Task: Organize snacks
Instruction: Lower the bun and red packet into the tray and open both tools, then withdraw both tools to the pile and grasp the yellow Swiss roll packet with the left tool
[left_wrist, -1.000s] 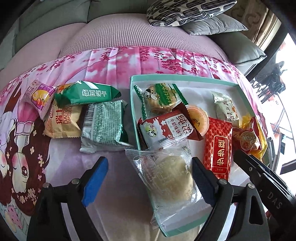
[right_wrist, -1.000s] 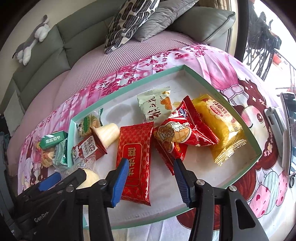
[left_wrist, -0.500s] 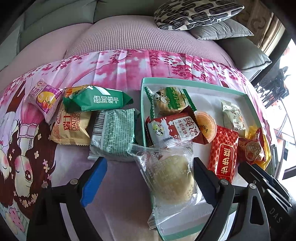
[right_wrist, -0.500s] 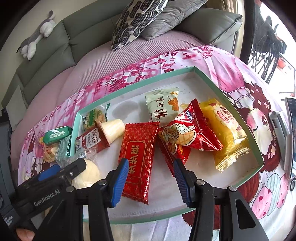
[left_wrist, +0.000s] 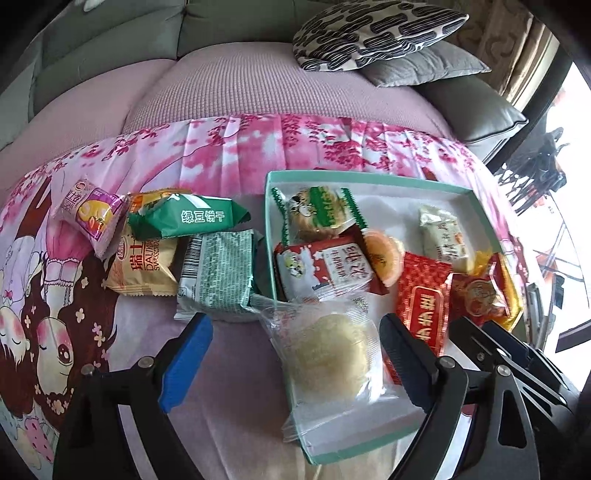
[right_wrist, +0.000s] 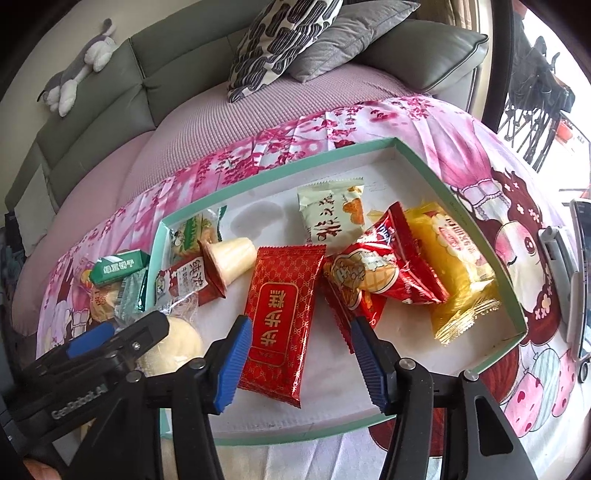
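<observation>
A teal-rimmed white tray (left_wrist: 354, 176) (right_wrist: 280, 174) holds several snacks: a red packet (right_wrist: 282, 317) (left_wrist: 423, 302), a yellow packet (right_wrist: 452, 266), a pudding cup (right_wrist: 232, 260). A clear-wrapped pale cake (left_wrist: 328, 350) lies across the tray's near left rim, partly inside. My left gripper (left_wrist: 291, 354) is open and empty, its fingers either side of that cake, above it. My right gripper (right_wrist: 301, 363) is open and empty over the red packet's near end. Outside the tray on the left lie a green packet (left_wrist: 192, 218), a grey-green packet (left_wrist: 219, 273), a tan packet (left_wrist: 142, 269) and a purple packet (left_wrist: 88, 210).
The tray sits on a pink floral cloth (left_wrist: 229, 155) over a round lilac cushion (left_wrist: 258, 81). A grey sofa with patterned pillows (left_wrist: 376, 33) stands behind. A phone and a small device (right_wrist: 557, 254) lie on the cloth right of the tray.
My left gripper has drawn back and left, so the loose packets and the tray's left rim sit more central. My right gripper has pulled back slightly. No snack has moved.
</observation>
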